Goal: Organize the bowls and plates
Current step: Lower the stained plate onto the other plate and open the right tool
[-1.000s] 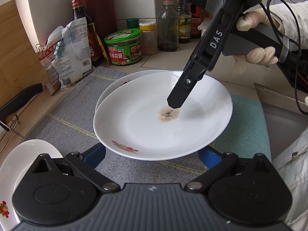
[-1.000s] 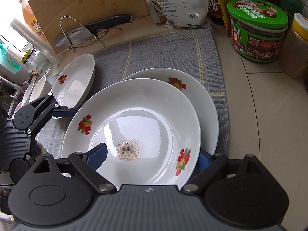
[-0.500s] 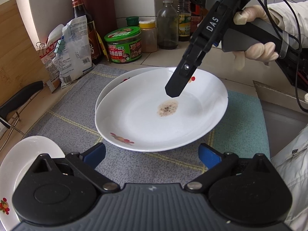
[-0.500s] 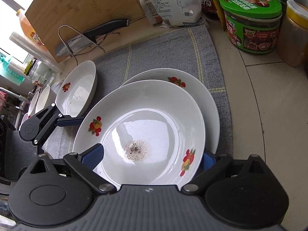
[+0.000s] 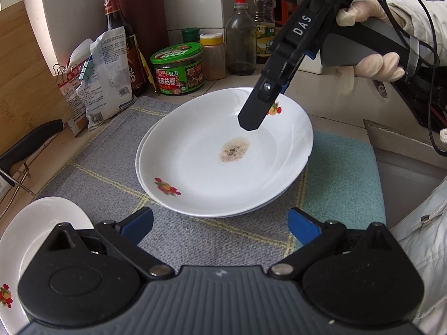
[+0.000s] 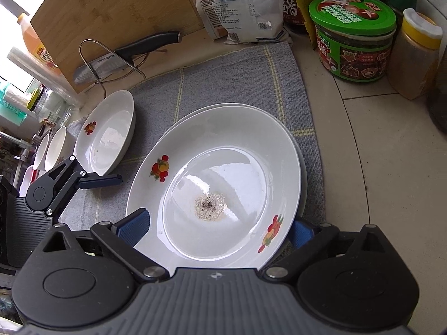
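A white fruit-print plate [image 5: 212, 164] with a brown residue spot [image 5: 234, 149] lies stacked on a second like plate [image 6: 303, 173] on the grey mat; it also shows in the right wrist view [image 6: 223, 167]. My left gripper [image 5: 220, 222] is open and empty, just short of the stack's near rim. My right gripper [image 6: 219, 226] is open, its jaws either side of the top plate's rim; its finger [image 5: 258, 111] hangs above the plate's far side. A third plate [image 6: 107, 131] lies to the left, also at the lower left of the left wrist view [image 5: 30, 240].
Grey mat [image 5: 106, 167] and teal cloth [image 5: 346, 178] cover the counter. Behind stand a green jar [image 5: 177, 68], spice jar [image 5: 213, 55], bottles [image 5: 240, 36] and bags [image 5: 103, 72]. A knife [image 6: 125, 55] rests on a wire stand by a cutting board [image 6: 106, 16]. Small bowls [image 6: 53, 148] sit far left.
The top plate has come down and slid back, settling squarely onto the lower plate. My left gripper has drawn back from its rim. My right gripper has lifted slightly.
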`<control>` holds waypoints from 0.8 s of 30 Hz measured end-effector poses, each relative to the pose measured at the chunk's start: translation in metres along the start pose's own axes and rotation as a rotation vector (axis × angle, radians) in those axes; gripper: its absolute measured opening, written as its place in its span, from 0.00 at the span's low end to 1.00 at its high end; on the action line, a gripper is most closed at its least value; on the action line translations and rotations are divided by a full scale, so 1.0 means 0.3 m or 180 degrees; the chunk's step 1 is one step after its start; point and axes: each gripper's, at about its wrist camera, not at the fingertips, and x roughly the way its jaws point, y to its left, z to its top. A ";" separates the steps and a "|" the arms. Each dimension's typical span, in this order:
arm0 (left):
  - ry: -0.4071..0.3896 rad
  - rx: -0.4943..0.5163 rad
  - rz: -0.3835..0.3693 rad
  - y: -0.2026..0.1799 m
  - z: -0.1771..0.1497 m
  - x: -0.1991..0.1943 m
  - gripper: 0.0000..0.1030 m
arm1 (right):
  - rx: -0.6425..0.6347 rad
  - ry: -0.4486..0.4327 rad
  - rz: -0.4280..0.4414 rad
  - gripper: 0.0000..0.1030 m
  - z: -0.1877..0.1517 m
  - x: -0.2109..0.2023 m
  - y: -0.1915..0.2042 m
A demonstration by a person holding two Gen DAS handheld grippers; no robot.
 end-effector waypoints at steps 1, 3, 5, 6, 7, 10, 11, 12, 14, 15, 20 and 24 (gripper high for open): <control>-0.0003 0.0000 0.0002 -0.002 -0.002 -0.002 0.99 | -0.0007 0.0000 -0.0015 0.99 -0.003 -0.003 0.001; -0.0020 0.0001 0.0006 -0.006 -0.005 -0.008 0.99 | -0.0013 0.0008 -0.0037 0.99 -0.006 -0.007 0.003; -0.0036 0.0000 0.0011 -0.010 -0.009 -0.016 0.99 | -0.0018 0.0015 -0.0047 0.99 -0.013 -0.009 0.008; -0.0043 0.0000 0.0018 -0.013 -0.011 -0.019 0.99 | -0.0027 0.0017 -0.0054 0.99 -0.018 -0.011 0.011; -0.0050 -0.0002 0.0022 -0.013 -0.010 -0.022 0.99 | -0.0032 0.0016 -0.0065 0.99 -0.022 -0.013 0.014; -0.0071 -0.0008 0.0047 -0.017 -0.019 -0.036 0.99 | -0.0039 0.0018 -0.0101 0.99 -0.030 -0.017 0.023; -0.0078 -0.0013 0.0051 -0.018 -0.022 -0.042 0.99 | -0.0039 0.0017 -0.0124 0.99 -0.034 -0.019 0.025; -0.0082 -0.0021 0.0055 -0.019 -0.025 -0.046 0.99 | -0.0032 0.0024 -0.0155 0.99 -0.038 -0.020 0.026; -0.0086 -0.0045 0.0069 -0.020 -0.033 -0.056 0.99 | -0.0011 0.0028 -0.0208 0.99 -0.046 -0.021 0.025; -0.0089 -0.0051 0.0073 -0.022 -0.038 -0.061 0.99 | -0.0006 0.0018 -0.0230 0.99 -0.052 -0.024 0.023; -0.0115 -0.0112 0.0112 -0.022 -0.057 -0.086 0.99 | -0.0076 -0.0111 -0.0327 1.00 -0.075 -0.051 0.040; -0.0185 -0.0195 0.0241 -0.023 -0.066 -0.118 0.99 | -0.0310 -0.0249 -0.0508 1.00 -0.098 -0.069 0.098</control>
